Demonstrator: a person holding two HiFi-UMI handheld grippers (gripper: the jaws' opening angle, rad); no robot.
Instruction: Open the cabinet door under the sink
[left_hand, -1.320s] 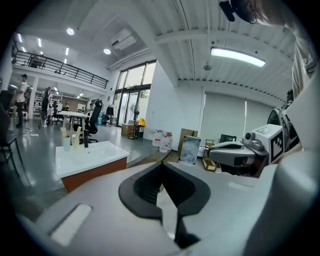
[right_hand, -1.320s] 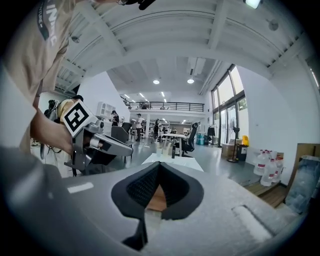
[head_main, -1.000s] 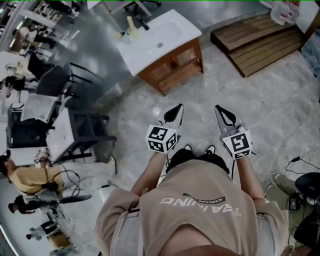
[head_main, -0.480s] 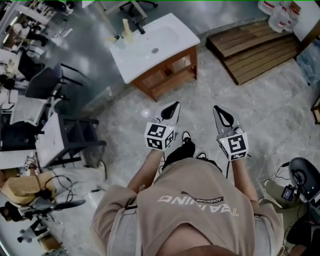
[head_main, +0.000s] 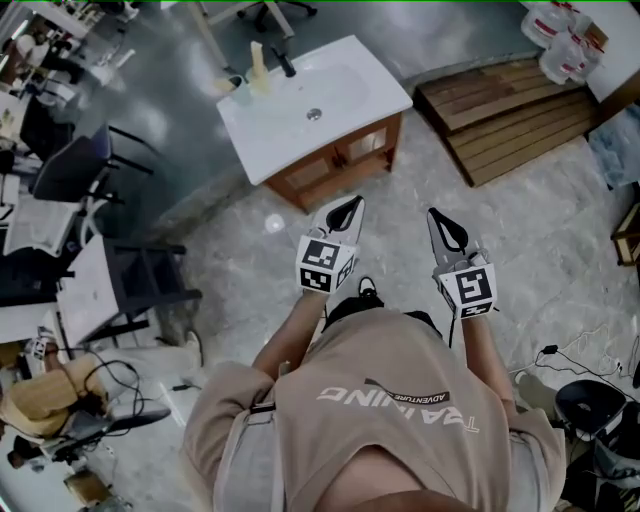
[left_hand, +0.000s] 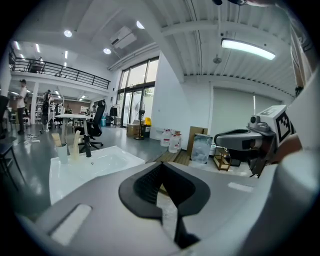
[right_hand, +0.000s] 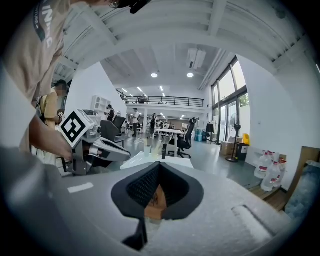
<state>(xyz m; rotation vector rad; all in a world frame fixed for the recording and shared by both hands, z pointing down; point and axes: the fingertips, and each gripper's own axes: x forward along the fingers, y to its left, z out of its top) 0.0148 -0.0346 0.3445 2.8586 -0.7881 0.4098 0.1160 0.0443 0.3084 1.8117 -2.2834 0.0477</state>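
Observation:
The sink vanity stands ahead of me in the head view: a white basin top (head_main: 310, 105) on a brown wooden cabinet (head_main: 340, 160) with two small-knobbed doors, both closed. My left gripper (head_main: 353, 204) and right gripper (head_main: 433, 214) are held side by side over the floor, pointing at the cabinet and well short of it. Both are shut with nothing in them. The left gripper view shows its jaws (left_hand: 162, 166) meeting in front of the white basin top (left_hand: 95, 165). Past the right gripper (right_hand: 159, 166), a patch of the wooden cabinet (right_hand: 156, 200) shows between the closed jaws.
A black faucet (head_main: 285, 62) and a cup (head_main: 258, 65) sit at the basin's back. A wooden stepped platform (head_main: 510, 100) lies right of the vanity, with water jugs (head_main: 560, 40) behind it. Chairs and desks (head_main: 120, 270) crowd the left. Cables (head_main: 580, 345) trail on the floor at right.
The person has walked toward the vanity: it now lies closer to both grippers. The grippers moved forward together and stayed shut.

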